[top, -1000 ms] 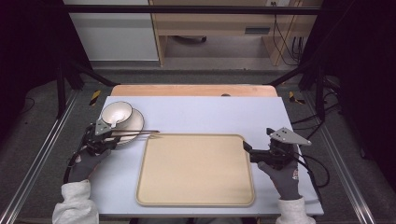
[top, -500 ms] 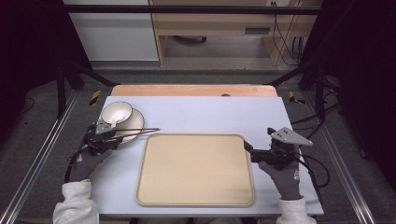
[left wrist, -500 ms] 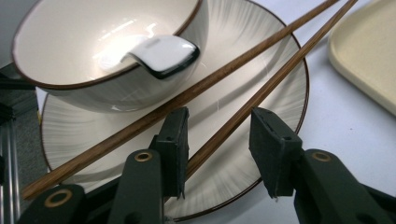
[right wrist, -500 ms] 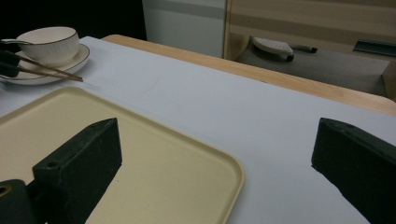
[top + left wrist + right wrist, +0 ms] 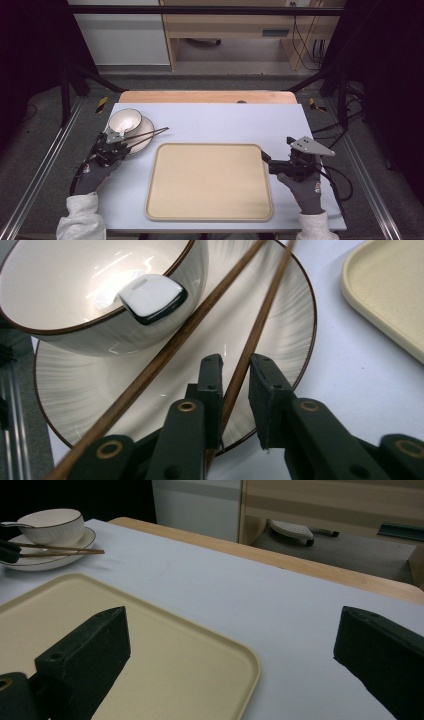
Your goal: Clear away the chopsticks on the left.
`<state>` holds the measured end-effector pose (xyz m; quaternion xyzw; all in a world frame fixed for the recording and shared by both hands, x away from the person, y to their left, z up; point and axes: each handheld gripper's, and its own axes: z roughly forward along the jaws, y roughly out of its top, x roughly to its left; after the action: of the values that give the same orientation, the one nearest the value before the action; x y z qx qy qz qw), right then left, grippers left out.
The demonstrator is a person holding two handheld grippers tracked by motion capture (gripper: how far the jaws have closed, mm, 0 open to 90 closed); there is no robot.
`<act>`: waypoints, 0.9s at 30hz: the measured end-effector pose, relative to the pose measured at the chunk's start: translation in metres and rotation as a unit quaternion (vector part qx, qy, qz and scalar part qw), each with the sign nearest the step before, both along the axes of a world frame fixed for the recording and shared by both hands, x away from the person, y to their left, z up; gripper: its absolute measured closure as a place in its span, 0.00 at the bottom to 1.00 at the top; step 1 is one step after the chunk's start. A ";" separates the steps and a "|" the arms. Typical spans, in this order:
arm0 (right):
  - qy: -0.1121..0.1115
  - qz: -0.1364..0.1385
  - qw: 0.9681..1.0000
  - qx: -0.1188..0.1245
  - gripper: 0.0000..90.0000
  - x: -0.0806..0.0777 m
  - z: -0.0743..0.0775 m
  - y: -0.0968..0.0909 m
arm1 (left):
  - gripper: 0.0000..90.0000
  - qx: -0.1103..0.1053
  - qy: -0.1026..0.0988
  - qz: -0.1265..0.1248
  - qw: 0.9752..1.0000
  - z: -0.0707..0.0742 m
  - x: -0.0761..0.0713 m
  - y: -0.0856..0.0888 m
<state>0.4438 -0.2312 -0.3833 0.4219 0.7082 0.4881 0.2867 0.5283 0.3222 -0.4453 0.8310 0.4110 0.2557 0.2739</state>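
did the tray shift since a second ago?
No. The tray lies as before, its top edge just below the chopstick tips and beside the plate, in the high view.

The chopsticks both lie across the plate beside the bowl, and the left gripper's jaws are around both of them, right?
Not quite. In the left gripper view, the left gripper has closed its jaws around one chopstick; the other chopstick lies outside them. Both do cross the plate beside the bowl.
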 end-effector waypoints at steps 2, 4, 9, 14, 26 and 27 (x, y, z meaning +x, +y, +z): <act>0.000 0.000 1.000 0.000 0.02 0.000 0.000 0.000 | 0.91 -0.005 0.002 0.001 1.000 0.000 0.000 -0.001; 0.000 0.000 1.000 -0.001 0.02 0.000 0.000 0.000 | 0.93 -0.007 0.006 0.003 1.000 0.001 0.000 -0.002; 0.001 0.000 1.000 -0.003 0.02 0.000 0.000 0.000 | 0.94 -0.016 0.014 0.007 1.000 0.001 0.001 -0.003; 0.001 0.000 1.000 -0.003 0.02 0.000 0.000 0.000 | 0.84 -0.038 0.011 0.014 0.999 0.003 0.004 -0.004; 0.003 0.001 1.000 -0.005 0.02 0.001 -0.001 0.000 | 0.93 -0.049 0.031 0.035 0.998 -0.003 0.011 -0.012; 0.003 0.001 1.000 -0.005 0.02 0.001 -0.001 0.000 | 0.94 -0.049 0.031 0.035 0.998 -0.003 0.011 -0.012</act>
<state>0.4448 -0.2309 -0.3841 0.4213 0.7117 0.4839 0.2862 0.5392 0.3102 -0.4482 0.8090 0.4603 0.2192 0.2925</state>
